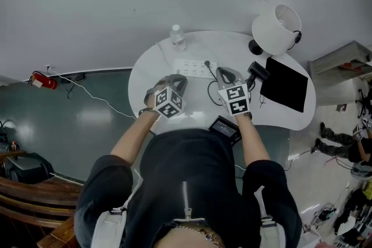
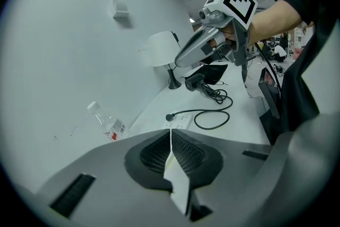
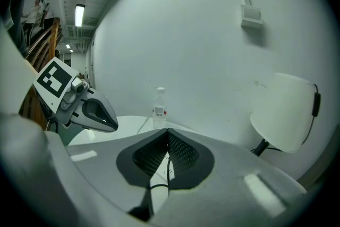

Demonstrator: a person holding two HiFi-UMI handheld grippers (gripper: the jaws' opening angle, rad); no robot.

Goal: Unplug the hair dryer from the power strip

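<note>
Head view: black hair dryer (image 1: 257,71), cord (image 2: 203,111) plugged into the power strip (image 1: 195,67). Left gripper (image 1: 179,79) closed, empty; right gripper (image 1: 222,72) pinches the cord, contact half hidden.

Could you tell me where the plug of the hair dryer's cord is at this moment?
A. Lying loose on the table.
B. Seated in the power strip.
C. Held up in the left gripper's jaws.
B: the plug sits in the power strip, with its cord running from there to the hair dryer.
</note>
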